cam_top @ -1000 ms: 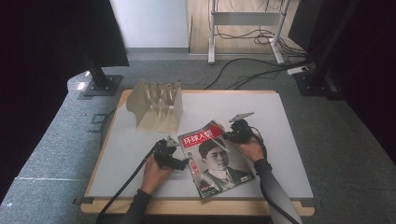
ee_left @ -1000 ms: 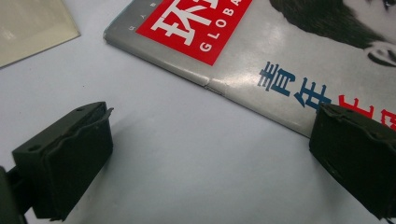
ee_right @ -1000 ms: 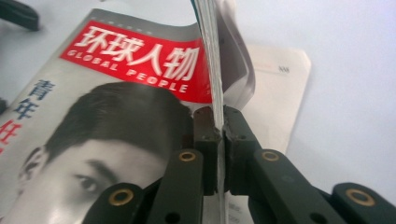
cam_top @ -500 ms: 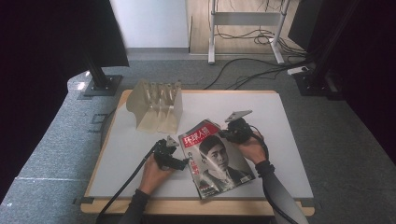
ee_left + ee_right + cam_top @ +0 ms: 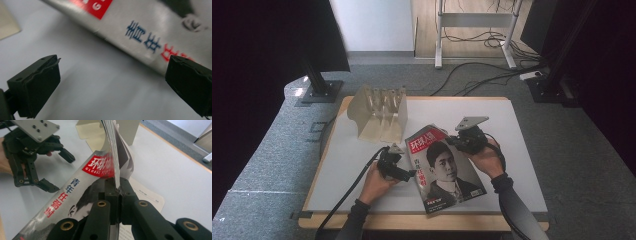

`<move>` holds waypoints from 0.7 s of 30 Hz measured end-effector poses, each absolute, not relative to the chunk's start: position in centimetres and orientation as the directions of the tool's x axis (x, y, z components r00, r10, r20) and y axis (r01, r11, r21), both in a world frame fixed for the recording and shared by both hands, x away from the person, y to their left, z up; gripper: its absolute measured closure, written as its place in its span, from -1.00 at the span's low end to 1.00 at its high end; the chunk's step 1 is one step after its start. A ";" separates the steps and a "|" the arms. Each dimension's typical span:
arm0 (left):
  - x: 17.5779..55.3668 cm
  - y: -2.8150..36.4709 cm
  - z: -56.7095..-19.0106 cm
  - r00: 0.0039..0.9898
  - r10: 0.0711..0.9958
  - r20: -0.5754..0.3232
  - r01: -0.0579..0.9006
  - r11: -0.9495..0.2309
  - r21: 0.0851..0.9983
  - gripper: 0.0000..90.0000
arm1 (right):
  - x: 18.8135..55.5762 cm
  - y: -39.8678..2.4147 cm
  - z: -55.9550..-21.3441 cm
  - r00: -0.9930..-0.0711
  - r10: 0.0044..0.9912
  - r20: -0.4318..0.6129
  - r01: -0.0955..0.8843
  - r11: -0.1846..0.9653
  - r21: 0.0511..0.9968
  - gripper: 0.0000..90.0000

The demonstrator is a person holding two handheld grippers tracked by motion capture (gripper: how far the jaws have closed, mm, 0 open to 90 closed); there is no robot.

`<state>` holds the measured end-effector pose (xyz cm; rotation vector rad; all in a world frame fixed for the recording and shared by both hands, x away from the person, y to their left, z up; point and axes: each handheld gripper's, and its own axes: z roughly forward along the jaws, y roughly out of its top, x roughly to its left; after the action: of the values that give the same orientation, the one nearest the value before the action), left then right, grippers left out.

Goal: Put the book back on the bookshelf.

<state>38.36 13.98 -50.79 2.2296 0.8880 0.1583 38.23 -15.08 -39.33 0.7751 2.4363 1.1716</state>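
A magazine (image 5: 444, 167) with a red title block and a portrait on its cover lies near the front middle of the white table top (image 5: 522, 150). My right gripper (image 5: 453, 142) is shut on its far right edge and holds that edge up off the table. In the right gripper view the jaws (image 5: 117, 188) pinch the cover and pages, which fan upward, with the magazine (image 5: 82, 185) sloping down to the left. My left gripper (image 5: 412, 175) stands open at the magazine's left edge. In the left gripper view its jaws (image 5: 113, 67) stay wide apart, with the magazine (image 5: 150, 32) just beyond them.
A beige slotted file rack (image 5: 379, 112) stands at the back left of the table. A printed sheet (image 5: 147, 195) lies under the raised magazine. Cables trail from both grippers toward the front edge. Stands and cables cover the floor behind the table.
My right gripper has risen with the magazine's edge, so the magazine tilts more steeply. The left gripper has stayed in place, open.
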 end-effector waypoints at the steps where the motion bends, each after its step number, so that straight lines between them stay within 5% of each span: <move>1: 38.5 13.8 -50.7 0.761 0.632 -0.150 0.550 -0.503 0.667 -1.00 | 38.1 -15.1 -39.1 -0.800 0.597 -0.060 0.325 0.515 0.793 0.92; 9: 39.5 11.1 -50.4 0.839 0.518 -0.166 0.491 -0.591 0.640 -0.92 | 37.5 -15.5 -38.4 -0.807 0.587 -0.065 0.300 0.501 0.812 0.91; 21: 39.4 10.7 -46.9 0.833 0.552 -0.034 0.416 -0.585 0.696 -0.50 | 37.2 -16.9 -37.0 -0.809 0.584 -0.064 0.250 0.441 0.862 0.91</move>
<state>39.44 10.66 -46.91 2.2784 0.7038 0.2401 37.16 -16.86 -36.95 0.7100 2.3449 1.3155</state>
